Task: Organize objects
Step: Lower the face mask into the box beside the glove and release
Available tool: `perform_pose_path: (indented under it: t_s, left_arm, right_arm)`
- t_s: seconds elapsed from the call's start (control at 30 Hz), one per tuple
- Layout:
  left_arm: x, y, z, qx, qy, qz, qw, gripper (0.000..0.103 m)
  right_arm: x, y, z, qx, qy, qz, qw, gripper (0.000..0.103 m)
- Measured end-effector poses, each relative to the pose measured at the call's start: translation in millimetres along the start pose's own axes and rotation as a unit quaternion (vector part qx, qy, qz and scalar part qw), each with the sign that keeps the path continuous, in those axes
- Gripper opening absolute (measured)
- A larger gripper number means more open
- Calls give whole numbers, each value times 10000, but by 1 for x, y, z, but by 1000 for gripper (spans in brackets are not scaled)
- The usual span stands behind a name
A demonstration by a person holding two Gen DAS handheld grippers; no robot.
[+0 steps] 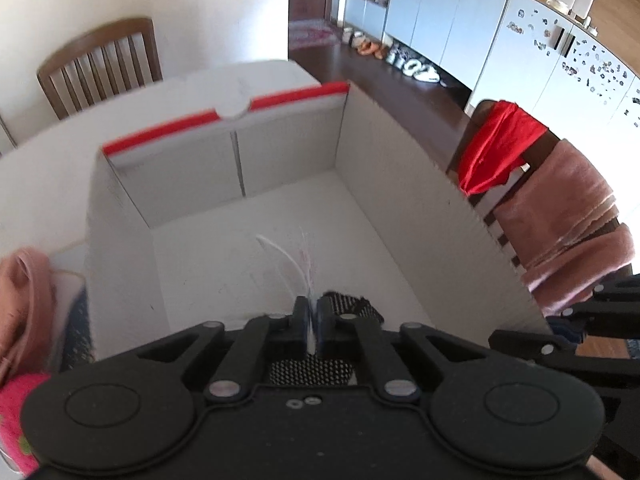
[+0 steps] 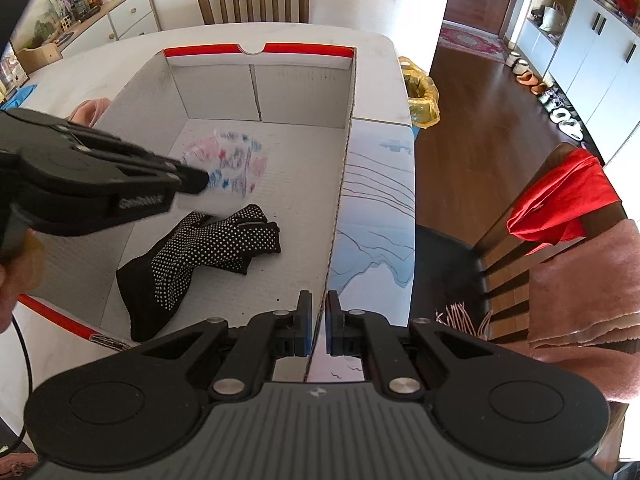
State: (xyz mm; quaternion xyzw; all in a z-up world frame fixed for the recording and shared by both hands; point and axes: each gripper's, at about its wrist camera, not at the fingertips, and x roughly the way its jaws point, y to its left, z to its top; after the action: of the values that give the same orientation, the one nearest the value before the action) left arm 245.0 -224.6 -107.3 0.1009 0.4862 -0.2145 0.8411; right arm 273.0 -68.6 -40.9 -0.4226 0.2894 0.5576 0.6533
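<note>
Two wrist views show a white cardboard box (image 2: 280,168) with a red-edged far flap, standing open on a pale table (image 2: 376,64).

Left wrist view: the left gripper (image 1: 313,314) points down into the box (image 1: 256,216), its jaws pressed together on a thin, pale, see-through item (image 1: 298,268) whose white and pinkish edges rise just ahead of the fingertips. A black glove with white dots (image 1: 352,304) lies on the box floor directly below and just right of the fingers. Pink cloth (image 1: 24,280) lies outside the box at the left wall. At the right edge part of the right gripper (image 1: 580,320) reaches the near end of the box's right wall. A wooden chair (image 1: 532,184) draped with red and pink cloth stands beyond that wall.

Right wrist view: the right gripper (image 2: 319,320) is clamped on the top edge of the box's right wall, one finger inside and one outside. The left gripper (image 2: 198,182) enters from the left, above the box floor, holding a blurred, clear item with pink and blue markings (image 2: 232,164). The black dotted glove (image 2: 204,252) lies flat on the floor of the box, near its front. A yellow bag (image 2: 420,96) sits at the table's far right edge.
</note>
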Motion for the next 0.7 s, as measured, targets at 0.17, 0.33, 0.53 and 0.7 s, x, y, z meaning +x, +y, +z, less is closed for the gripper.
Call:
perform_pose_path:
  t_s: [0.17, 0.33, 0.53, 0.7]
  left_arm:
    - [4, 1, -3, 29, 112, -75, 9999, 16]
    - [3, 1, -6, 148, 119, -23, 9998, 28]
    - [-5, 0, -7, 240, 28, 41, 9997, 37]
    - [-15, 1, -9, 279, -88, 116, 9995, 48]
  right_arm:
    - [0, 0, 1, 16, 4, 14, 10000, 5]
    - [0, 1, 0, 38, 15, 22, 10000, 5]
    - [1, 0, 3, 92, 42, 38, 9999, 5]
    - [2, -2, 4, 106, 67, 34, 9999, 5]
